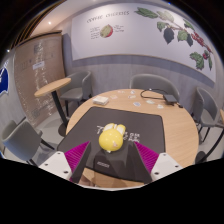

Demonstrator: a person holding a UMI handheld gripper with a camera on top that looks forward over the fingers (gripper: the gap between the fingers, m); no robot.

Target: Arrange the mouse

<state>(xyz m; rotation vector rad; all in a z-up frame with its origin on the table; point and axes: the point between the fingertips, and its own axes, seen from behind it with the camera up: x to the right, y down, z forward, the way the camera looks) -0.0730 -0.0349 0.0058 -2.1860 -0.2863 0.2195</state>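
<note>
A yellow mouse [111, 139] lies on a black mouse mat [120, 125] on a round wooden table [170, 125]. My gripper [112, 150] is low over the mat's near edge, with the mouse between its fingertips. The magenta pads [78, 156] stand at either side of the mouse, and a narrow gap shows at the right side. The fingers are open about the mouse, which rests on the mat.
A small white object [101, 100] and a few small items [150, 97] lie on the table's far part. Grey chairs [155, 85] stand around the table. A second small round table [52, 88] is at the far left. A wall with a fruit poster lies beyond.
</note>
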